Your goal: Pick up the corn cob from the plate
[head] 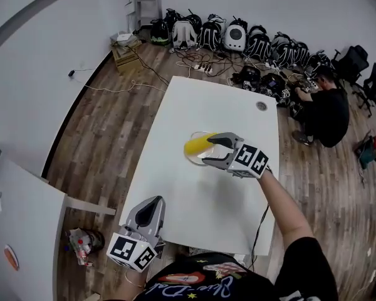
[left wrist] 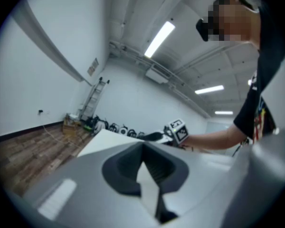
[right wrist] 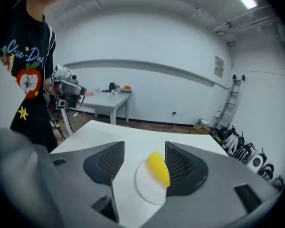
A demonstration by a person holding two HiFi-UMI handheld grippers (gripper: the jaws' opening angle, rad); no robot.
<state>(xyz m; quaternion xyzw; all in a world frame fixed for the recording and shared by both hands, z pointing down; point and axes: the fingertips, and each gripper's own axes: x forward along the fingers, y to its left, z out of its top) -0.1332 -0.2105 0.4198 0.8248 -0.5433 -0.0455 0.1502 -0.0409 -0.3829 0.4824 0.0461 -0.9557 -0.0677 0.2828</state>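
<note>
The yellow corn cob (right wrist: 158, 169) is seen on the round pale plate (right wrist: 145, 189), mid-frame on the white surface (head: 200, 212). The jaws of the right hand-held gripper (right wrist: 142, 156) are spread wide around it, and it is not yet squeezed. Next they must be pressed shut on it. The left hand-held gripper (left wrist: 143, 148) is closed and empty.

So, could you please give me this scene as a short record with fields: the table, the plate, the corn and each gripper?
surface: white table
plate: pale, round, near the middle of the table
corn cob: yellow, lying on the plate
right gripper: jaws apart, one on each side of the corn cob, not closed on it
left gripper: jaws together, nothing between them, by the table's near edge
task state: corn cob not yet picked up
</note>
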